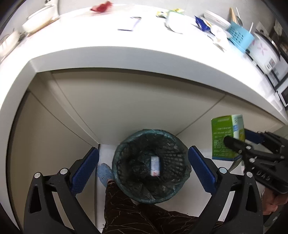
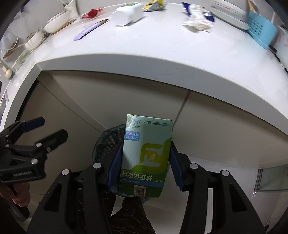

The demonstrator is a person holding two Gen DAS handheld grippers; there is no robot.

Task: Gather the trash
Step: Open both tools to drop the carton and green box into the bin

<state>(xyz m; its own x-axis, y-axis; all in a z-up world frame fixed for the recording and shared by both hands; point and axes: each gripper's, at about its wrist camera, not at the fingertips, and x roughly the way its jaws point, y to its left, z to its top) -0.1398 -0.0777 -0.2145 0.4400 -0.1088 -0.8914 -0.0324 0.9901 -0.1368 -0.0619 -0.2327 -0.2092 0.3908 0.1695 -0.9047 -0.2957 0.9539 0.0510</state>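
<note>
A round mesh trash bin (image 1: 151, 167) with a dark liner stands on the floor below the counter; a small white box (image 1: 155, 165) lies inside it. My left gripper (image 1: 144, 158) is open and empty above the bin. My right gripper (image 2: 145, 158) is shut on a green and white medicine box (image 2: 146, 156), held above the bin's right side (image 2: 108, 138). The box (image 1: 227, 136) and the right gripper (image 1: 239, 142) show at the right of the left wrist view. The left gripper (image 2: 43, 129) shows at the left of the right wrist view.
The white counter (image 1: 126, 54) carries a red wrapper (image 1: 100, 8), a purple-edged card (image 1: 128, 24), a white container (image 2: 127, 14), crumpled paper (image 2: 197, 19), a yellow-green packet (image 2: 153, 4), a blue basket (image 1: 240, 36), plates and bowls. The person's leg (image 1: 129, 210) and blue shoe (image 1: 104, 173) are beside the bin.
</note>
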